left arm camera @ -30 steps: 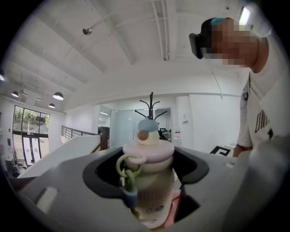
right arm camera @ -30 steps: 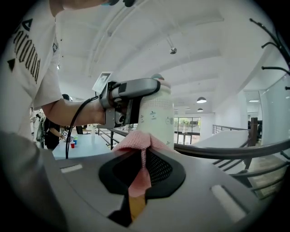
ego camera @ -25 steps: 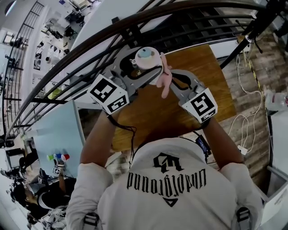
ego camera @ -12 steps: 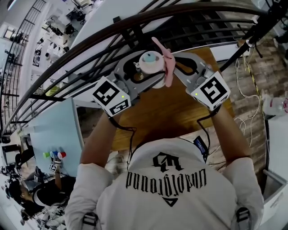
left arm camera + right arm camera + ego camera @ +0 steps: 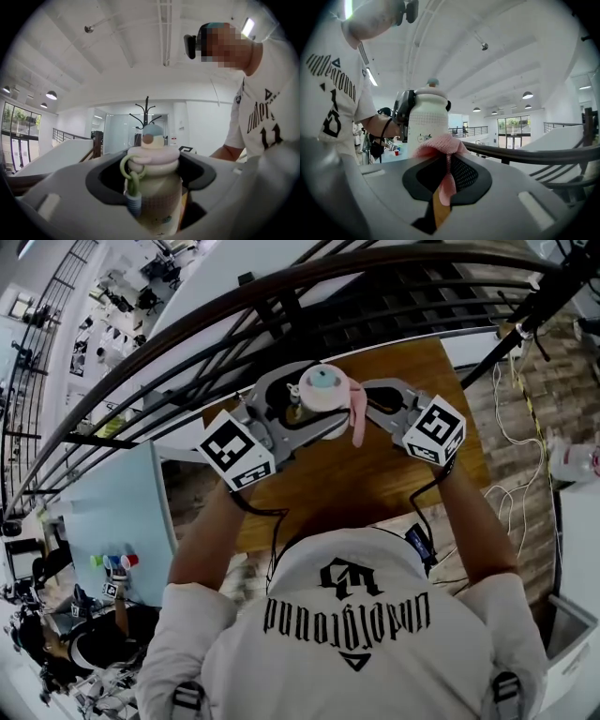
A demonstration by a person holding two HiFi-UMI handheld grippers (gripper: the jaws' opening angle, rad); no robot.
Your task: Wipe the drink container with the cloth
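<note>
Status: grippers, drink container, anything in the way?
Left gripper shut on cream plastic drink bottle, upright. Right gripper shut on pink mesh cloth, at bottle's side. Nothing in the way.

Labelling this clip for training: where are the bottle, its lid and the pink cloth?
bottle (image 5: 161, 197): left gripper view, cream body below the lid.
lid (image 5: 153, 154): left gripper view, its pink rim.
pink cloth (image 5: 438, 144): right gripper view, bunched top fold.

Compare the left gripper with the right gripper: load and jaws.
The left gripper clamps the drink bottle, jaws spread wide around its body; the right gripper pinches a pink cloth, jaws close together. The left gripper's bottle stands upright; the right gripper's cloth hangs limp at the bottle's side. Both are loaded, over the wooden table.
</note>
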